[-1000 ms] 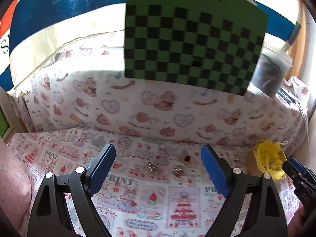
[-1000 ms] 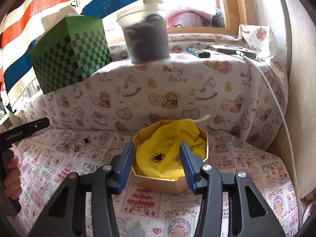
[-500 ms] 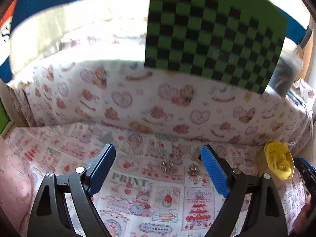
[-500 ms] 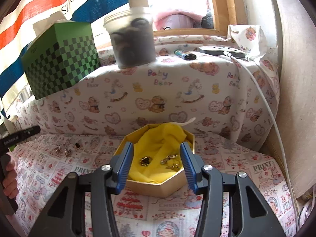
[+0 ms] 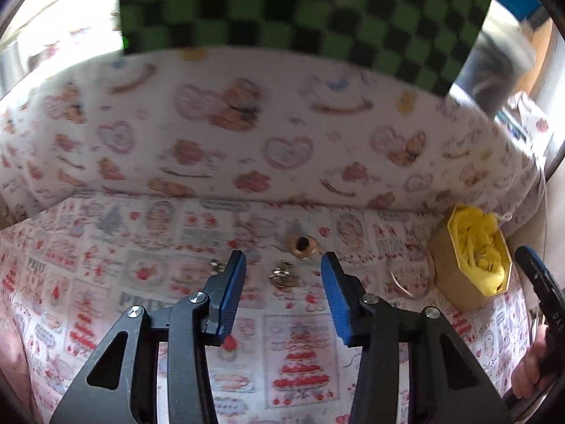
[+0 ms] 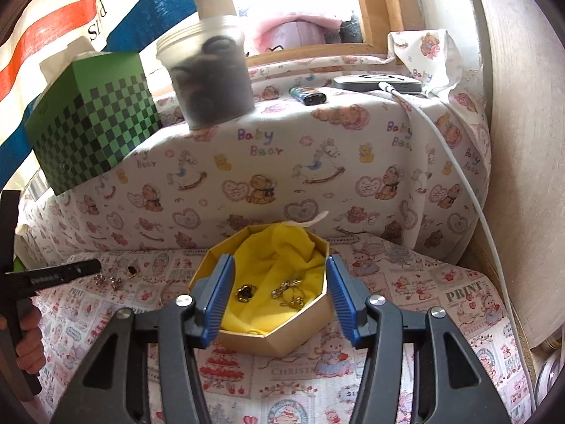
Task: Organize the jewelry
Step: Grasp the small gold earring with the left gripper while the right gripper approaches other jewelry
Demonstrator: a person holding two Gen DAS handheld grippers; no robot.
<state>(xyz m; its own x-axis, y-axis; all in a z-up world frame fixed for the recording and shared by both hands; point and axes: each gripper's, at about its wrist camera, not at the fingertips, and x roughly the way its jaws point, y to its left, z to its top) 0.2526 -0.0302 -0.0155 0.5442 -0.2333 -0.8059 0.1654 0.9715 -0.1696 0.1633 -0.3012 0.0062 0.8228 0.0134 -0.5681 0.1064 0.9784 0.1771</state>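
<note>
In the left wrist view my left gripper [image 5: 283, 259] hangs low over the printed cloth. Its jaws are closing around a silver earring [image 5: 280, 275], and the pads do not touch it. Another silver piece [image 5: 217, 265] lies just left of the left finger, and a gold ring with a dark stone [image 5: 303, 245] lies just beyond. A thin bangle [image 5: 411, 272] lies beside the octagonal gold box [image 5: 455, 282]. My right gripper [image 6: 279, 263] is open over that box [image 6: 282, 339], with nothing between its pads. A dark-stone piece [image 6: 246, 291] and gold earrings [image 6: 289, 289] rest on the yellow cloth [image 6: 282, 247] inside.
A padded ledge in bear-print fabric [image 6: 317, 162] rises behind the work area. It carries a green checked box [image 6: 91, 130], a plastic tub [image 6: 208, 81], a lighter [image 6: 310, 95] and a cabled device [image 6: 378, 83]. A wall [image 6: 522, 176] closes the right side.
My left gripper has moved forward and down towards the loose pieces, and its jaws have narrowed a lot. The right gripper stayed over the box, with its jaws slightly wider.
</note>
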